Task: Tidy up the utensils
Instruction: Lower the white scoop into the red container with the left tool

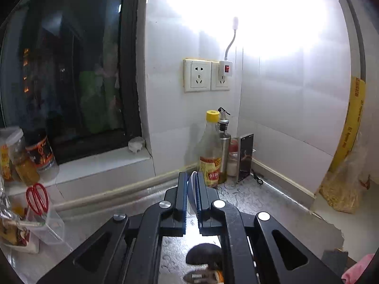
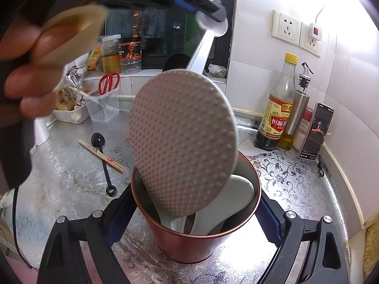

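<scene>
A white rice paddle [image 2: 182, 142] with a dimpled head hangs head-down, its lower edge inside the rim of a copper-coloured cup [image 2: 196, 246]. My left gripper [image 2: 209, 11] is shut on the paddle's handle end, which shows as a thin white strip [image 1: 192, 184] between the blue pads of the left gripper [image 1: 193, 177]. My right gripper [image 2: 193, 222] has its blue pads pressed on both sides of the cup. White spoons [image 2: 227, 203] stand in the cup. A black spoon [image 2: 101, 151] and a pair of chopsticks [image 2: 101, 152] lie on the counter to the left.
A vinegar bottle [image 2: 277, 108], a steel oil bottle [image 2: 296, 116] and a phone [image 2: 315, 132] stand in the back right corner under wall sockets [image 2: 286, 27]. Red scissors [image 2: 109, 82] sit in a clear box, with jars [image 2: 129, 54] on the sill. A person's hand [image 2: 30, 75] is at the left.
</scene>
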Tool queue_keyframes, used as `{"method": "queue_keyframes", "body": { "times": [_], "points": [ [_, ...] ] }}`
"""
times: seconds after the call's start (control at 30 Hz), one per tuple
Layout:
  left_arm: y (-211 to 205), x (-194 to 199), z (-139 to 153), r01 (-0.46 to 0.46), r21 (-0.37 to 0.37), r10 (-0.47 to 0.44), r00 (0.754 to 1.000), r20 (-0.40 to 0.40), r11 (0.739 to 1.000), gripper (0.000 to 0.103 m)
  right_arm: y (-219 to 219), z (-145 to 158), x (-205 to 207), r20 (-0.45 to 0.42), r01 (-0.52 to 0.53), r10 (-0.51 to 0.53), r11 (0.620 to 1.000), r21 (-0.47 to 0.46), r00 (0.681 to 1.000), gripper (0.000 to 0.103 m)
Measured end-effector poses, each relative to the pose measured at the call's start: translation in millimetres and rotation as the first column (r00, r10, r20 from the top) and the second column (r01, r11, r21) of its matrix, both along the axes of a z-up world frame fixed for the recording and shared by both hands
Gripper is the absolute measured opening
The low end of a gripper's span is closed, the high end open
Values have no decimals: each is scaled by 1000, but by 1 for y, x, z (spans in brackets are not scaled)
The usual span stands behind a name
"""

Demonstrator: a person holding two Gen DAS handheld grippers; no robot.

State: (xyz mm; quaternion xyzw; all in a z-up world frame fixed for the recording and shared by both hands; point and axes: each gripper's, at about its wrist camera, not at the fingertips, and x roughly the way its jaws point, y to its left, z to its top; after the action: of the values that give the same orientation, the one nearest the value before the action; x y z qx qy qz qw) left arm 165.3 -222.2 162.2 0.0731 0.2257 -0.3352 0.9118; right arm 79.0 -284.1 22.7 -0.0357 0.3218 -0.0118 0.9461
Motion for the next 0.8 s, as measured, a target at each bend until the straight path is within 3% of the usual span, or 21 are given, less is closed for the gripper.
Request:
{"method": "queue_keyframes", "body": {
  "times": [0.33,0.8],
  "points": [
    [30,-18,-5,39,-58,-43,996,-74,998,7,0,0,0,1,0,0,1000,1,1000,94],
    [45,-38,-28,105,-57,-114,976,-187,993,7,1,0,0,2,0,0,1000,1,1000,94]
  ]
}}
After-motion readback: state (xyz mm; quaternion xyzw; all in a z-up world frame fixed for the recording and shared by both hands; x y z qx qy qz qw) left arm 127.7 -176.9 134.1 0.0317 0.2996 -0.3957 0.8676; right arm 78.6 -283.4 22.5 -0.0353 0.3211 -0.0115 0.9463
